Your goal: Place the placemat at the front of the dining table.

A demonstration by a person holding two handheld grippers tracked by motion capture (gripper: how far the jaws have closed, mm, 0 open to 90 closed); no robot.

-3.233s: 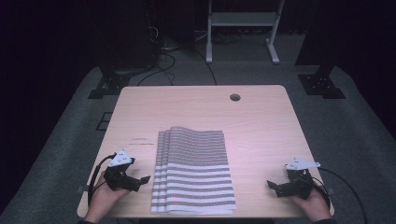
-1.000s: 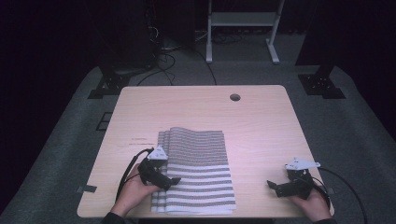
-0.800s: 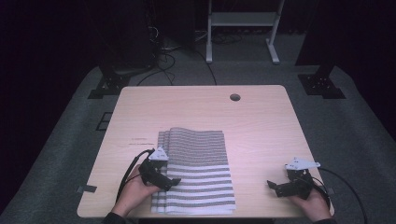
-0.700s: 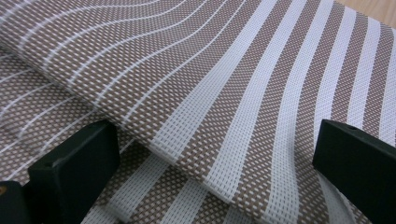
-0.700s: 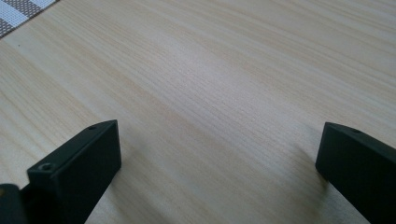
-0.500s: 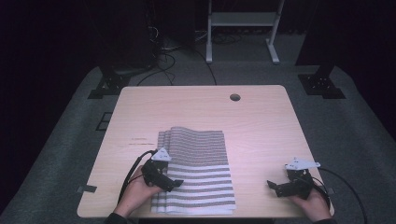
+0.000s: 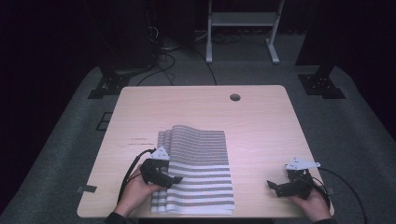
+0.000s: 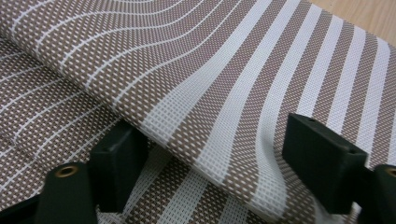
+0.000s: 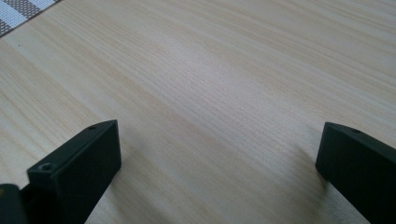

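Table [image 7: 261, 126]: a pale wood table with a round hole [image 7: 235, 97] near its far edge, right of centre; it stands on grey carpet in a dark room.
Mats [image 7: 198, 168]: a stack of woven placemats, brown with white stripes, lies on the near half of the table, left of centre. The left edges of the lower mats fan out from under the top one. In the left gripper view the top mat [image 8: 243, 74] lifts in a soft wave above the mats beneath it.
Left gripper [image 7: 173, 179]: held in the person's left hand [image 7: 135, 186] at the near left of the stack, over its left edge, pointing right. Its jaws stand apart, released; in the left gripper view one jaw sits low beside the raised edge of the top mat and the other rests over its striped upper face. Whether they touch the weave cannot be told.
Right gripper [image 7: 275, 188]: held in the right hand [image 7: 312, 203] at the near right corner of the table, well apart from the mats, pointing left. Its jaws are spread wide over bare wood, grasping nothing.
Cables: a black cable trails from each gripper toward the near edge.
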